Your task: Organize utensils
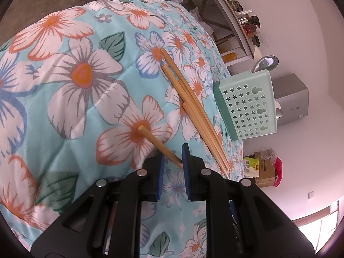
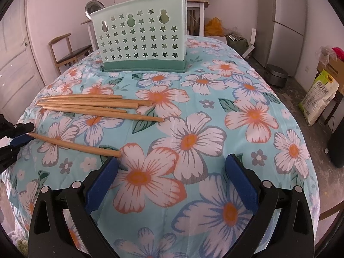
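My left gripper is shut on one wooden chopstick near its thin end; the thick end points away over the floral cloth. The right wrist view shows that chopstick lying low over the cloth, with the left gripper at the far left edge. Several more chopsticks lie side by side on the cloth; they also show in the left wrist view. A mint green utensil holder with star holes stands at the far side, also seen from the left wrist. My right gripper is open and empty above the cloth.
The table is covered by a light blue floral quilt. A wooden chair and a white side table stand behind on the left. A grey fridge, a round cooker and bags on the floor are at the right.
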The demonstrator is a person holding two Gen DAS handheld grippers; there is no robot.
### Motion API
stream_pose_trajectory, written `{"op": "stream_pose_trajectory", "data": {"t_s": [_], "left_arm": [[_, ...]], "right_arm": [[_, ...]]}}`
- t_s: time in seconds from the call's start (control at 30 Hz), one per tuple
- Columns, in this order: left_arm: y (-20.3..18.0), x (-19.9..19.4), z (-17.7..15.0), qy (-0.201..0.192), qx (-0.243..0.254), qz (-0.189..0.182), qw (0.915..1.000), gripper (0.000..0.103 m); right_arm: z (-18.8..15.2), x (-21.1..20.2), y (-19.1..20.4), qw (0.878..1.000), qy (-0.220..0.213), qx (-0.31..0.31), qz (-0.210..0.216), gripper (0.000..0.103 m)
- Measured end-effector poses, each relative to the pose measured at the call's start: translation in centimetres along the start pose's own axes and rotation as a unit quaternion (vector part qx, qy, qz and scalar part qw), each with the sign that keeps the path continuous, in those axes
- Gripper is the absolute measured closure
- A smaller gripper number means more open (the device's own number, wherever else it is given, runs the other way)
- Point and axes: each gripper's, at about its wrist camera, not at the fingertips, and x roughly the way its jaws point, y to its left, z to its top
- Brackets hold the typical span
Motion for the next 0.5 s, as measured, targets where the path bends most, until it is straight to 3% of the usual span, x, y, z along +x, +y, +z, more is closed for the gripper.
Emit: {"op": "stream_pose_trajectory", "data": {"t_s": [0.27, 0.5], "left_arm": [[-0.4, 0.2, -0.1, -0.005, 0.023, 0.000, 0.9997, 0.086], [-0.8, 0.0, -0.1, -0.014, 0.062, 0.004, 0.9980, 0.086]], "right_arm": [[0.9, -2.0, -1.0, 0.999, -0.010, -0.003, 0.053, 0.006], [4.4, -5.5, 0.6, 0.991, -0.064, -0.034, 0.114, 0.021]]}}
